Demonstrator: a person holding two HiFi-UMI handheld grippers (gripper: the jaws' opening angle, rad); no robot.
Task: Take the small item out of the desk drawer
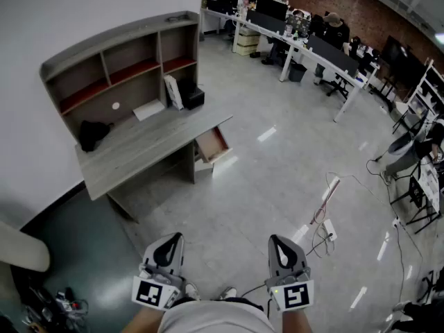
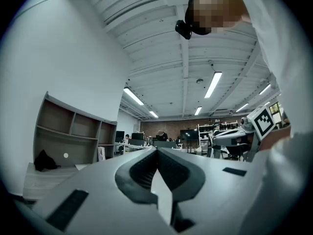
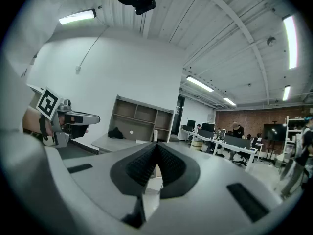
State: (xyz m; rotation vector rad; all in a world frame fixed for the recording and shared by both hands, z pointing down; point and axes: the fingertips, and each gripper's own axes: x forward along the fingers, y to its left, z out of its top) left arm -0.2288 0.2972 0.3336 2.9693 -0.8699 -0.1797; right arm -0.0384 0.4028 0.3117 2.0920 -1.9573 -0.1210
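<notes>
The grey desk (image 1: 142, 146) with a shelf hutch (image 1: 118, 64) stands against the white wall, several steps ahead. Its drawer (image 1: 213, 144) hangs open at the desk's right end, showing a reddish-brown inside; I cannot make out any small item in it from here. My left gripper (image 1: 176, 236) and right gripper (image 1: 275, 238) are held side by side low in the head view, far from the desk, both shut and empty. The desk (image 2: 46, 173) shows beside my left gripper (image 2: 156, 150) in its own view. The hutch (image 3: 139, 115) lies beyond my right gripper (image 3: 156, 145).
A black bag (image 1: 91, 133), a white sheet (image 1: 148, 109) and a small black box (image 1: 192, 97) lie on the desk. Power strips and cables (image 1: 326, 220) trail over the floor at right. Long office desks with monitors and seated people (image 1: 305, 37) fill the far room.
</notes>
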